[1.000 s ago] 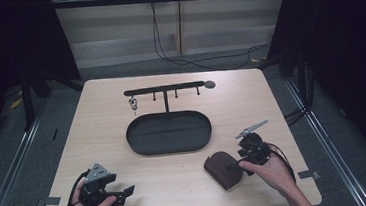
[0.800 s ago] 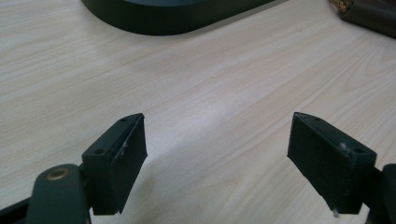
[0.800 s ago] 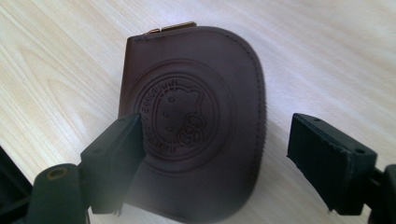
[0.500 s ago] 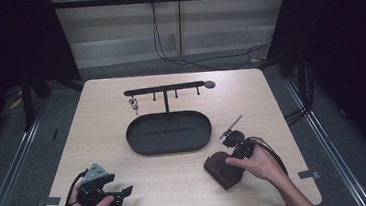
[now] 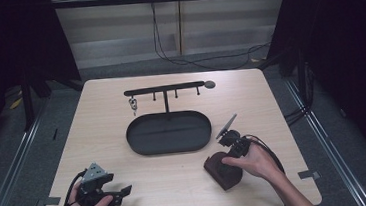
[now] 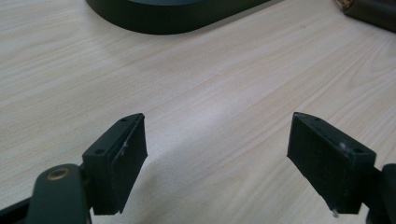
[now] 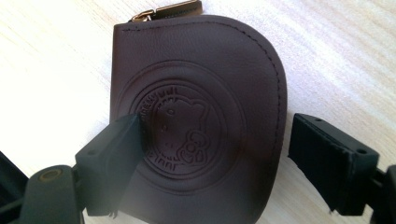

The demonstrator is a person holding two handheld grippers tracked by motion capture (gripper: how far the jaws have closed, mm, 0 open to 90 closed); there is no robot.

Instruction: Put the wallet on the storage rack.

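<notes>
Jaws of the right gripper (image 7: 215, 154) stood wide apart over a brown leather coin pouch (image 7: 201, 116), gripping nothing; the left gripper (image 6: 217, 158) likewise gaped, empty.

Sitting on one table (image 5: 99, 140) are one black tray (image 5: 168, 133), one hook rack (image 5: 165, 89), one brown pouch (image 5: 223, 170) and two grippers.
</notes>
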